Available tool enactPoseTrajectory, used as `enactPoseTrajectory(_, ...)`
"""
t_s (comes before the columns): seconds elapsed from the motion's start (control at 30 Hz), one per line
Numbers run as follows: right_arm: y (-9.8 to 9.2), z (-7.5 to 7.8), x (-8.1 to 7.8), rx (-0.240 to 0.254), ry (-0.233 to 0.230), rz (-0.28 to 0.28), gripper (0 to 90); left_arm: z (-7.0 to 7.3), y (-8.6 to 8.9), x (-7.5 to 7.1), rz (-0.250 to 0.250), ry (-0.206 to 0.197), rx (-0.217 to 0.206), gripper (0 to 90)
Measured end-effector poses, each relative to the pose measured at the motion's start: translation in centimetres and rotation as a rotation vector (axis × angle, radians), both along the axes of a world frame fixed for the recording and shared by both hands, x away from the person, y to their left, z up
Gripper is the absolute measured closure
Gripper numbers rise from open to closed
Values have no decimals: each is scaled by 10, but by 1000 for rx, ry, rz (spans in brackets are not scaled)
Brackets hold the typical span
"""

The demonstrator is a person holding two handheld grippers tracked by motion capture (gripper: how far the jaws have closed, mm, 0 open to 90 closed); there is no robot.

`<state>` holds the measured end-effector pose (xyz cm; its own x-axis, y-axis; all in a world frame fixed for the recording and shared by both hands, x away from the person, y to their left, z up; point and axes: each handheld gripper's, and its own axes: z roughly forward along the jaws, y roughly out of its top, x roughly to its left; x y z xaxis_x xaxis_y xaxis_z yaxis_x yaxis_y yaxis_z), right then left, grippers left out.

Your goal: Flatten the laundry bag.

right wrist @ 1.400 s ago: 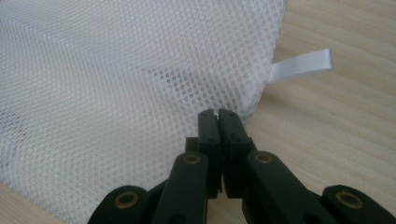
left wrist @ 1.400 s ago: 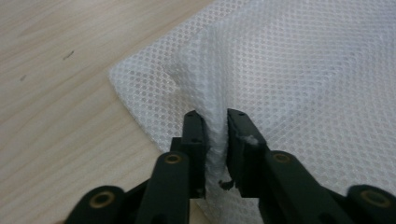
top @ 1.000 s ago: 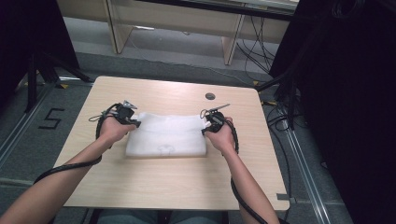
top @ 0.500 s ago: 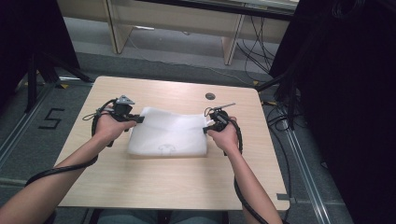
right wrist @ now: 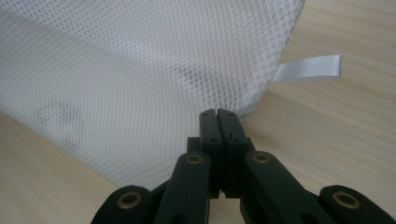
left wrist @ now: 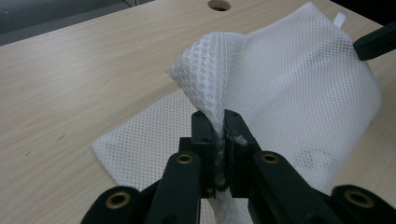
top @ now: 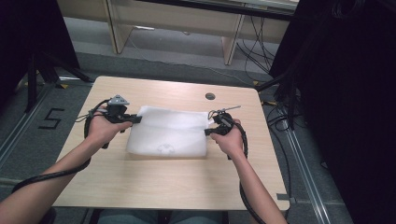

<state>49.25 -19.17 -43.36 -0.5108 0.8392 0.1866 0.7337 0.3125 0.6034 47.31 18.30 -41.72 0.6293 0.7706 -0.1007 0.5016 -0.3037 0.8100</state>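
Two forearms reach in from the near edge, each hand clenching tongs. Left gripper (left wrist: 215, 122) pinches a raised corner of the white mesh bag (top: 168, 133); right gripper (right wrist: 218, 115) clamps the opposite edge beside a ribbon tab (right wrist: 308, 67). Bag spans between them on the table (top: 154, 186). Both ends gripped; lifting apparently remains.

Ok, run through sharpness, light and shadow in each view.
High view: soft, even overhead light; mesh bag washed out, thin shadow along its near edge; dark surroundings. Left gripper view: mesh weave crisp, no glare. Right gripper view: mesh backlit and glowing, a dark patch showing through; ribbon tab sharp.
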Motion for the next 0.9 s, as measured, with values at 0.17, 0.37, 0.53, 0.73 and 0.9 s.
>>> enactPoseTrajectory(0.17, 4, 2, -19, -9, -35, 11, 900, -4, 2, -13, -30, -22, 2, 840)
enactPoseTrajectory(0.37, 5, 0, -35, -50, -58, 31, 900, -14, 4, -30, -56, -22, -40, 839)
enactPoseTrajectory(0.53, 0, -11, -50, -102, -49, 57, 900, -22, 1, -42, -84, -22, -61, 839)
enactPoseTrajectory(0.73, -10, -30, -52, -131, 21, 55, 836, -38, -15, -62, -219, -65, 16, 838)
enactPoseTrajectory(0.9, -14, -13, -43, -143, -6, 22, 662, -48, -25, -68, -309, -54, 28, 837)
